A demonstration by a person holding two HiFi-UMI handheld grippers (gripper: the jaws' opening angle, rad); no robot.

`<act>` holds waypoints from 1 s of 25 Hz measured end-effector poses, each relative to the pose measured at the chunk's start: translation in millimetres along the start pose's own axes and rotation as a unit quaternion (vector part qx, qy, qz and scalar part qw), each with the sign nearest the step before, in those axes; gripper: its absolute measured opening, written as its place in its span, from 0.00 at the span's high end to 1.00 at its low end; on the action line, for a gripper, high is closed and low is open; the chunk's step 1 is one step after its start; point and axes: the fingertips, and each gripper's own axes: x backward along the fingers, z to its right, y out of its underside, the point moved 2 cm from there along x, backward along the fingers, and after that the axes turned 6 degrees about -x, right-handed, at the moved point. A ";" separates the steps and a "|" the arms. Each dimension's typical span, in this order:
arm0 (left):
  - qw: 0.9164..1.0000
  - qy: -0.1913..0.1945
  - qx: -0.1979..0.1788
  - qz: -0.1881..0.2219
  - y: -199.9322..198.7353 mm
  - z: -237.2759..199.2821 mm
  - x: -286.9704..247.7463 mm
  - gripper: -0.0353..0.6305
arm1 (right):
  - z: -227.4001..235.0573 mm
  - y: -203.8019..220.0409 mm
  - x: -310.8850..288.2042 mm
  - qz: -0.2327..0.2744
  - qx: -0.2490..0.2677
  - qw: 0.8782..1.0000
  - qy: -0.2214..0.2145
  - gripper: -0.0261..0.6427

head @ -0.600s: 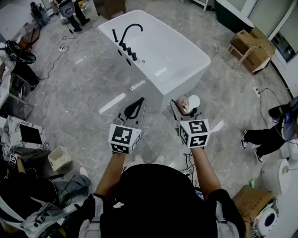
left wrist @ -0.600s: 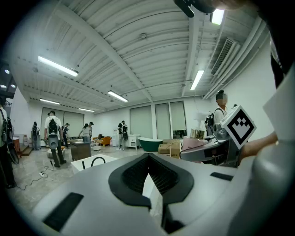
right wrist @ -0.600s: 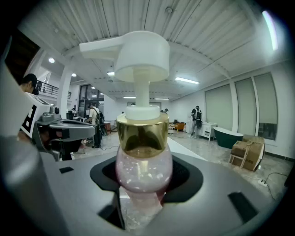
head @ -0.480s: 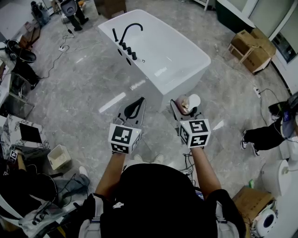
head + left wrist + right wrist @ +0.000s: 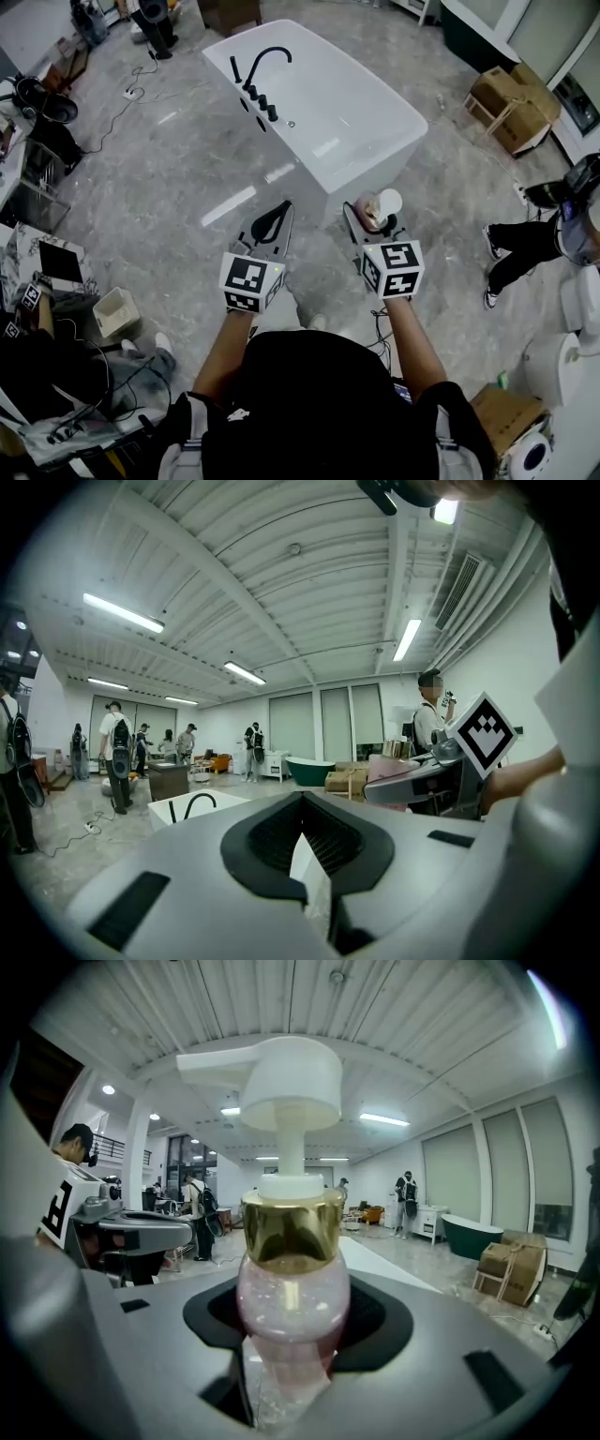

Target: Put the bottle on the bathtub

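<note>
My right gripper (image 5: 372,217) is shut on a pink pump bottle (image 5: 291,1307) with a gold collar and a white pump head (image 5: 387,203). It holds the bottle upright, just short of the near end of the white bathtub (image 5: 375,141). A black faucet (image 5: 261,64) stands on the tub's far left rim. My left gripper (image 5: 272,221) hangs level with the right one, shut, with nothing in it. In the left gripper view the tub (image 5: 187,807) lies ahead at the left and the right gripper (image 5: 422,780) with the bottle (image 5: 398,766) shows at the right.
The floor is grey marble tile. Cardboard boxes (image 5: 506,101) sit at the upper right, a person's legs (image 5: 520,246) at the right. A small white bin (image 5: 114,312) and cables lie at the left. Several people stand far off in the hall (image 5: 120,752).
The view has shifted slightly toward the tub; both grippers keep their pose. The person at the right has stepped, legs moved a little.
</note>
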 end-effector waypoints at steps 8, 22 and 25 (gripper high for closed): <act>1.000 -0.002 -0.003 -0.001 0.7 -27.1 -28.2 0.93 | 11.6 -10.0 -36.1 0.000 -0.001 1.000 0.001 0.62; 1.000 0.001 -0.004 -0.010 0.6 -126.1 -119.9 0.93 | 33.3 -43.2 -161.1 -0.007 -0.010 1.000 0.003 0.62; 1.000 0.007 -0.006 -0.013 -1.8 -147.5 -137.7 0.93 | 35.4 -54.3 -186.4 -0.006 -0.011 1.000 0.004 0.62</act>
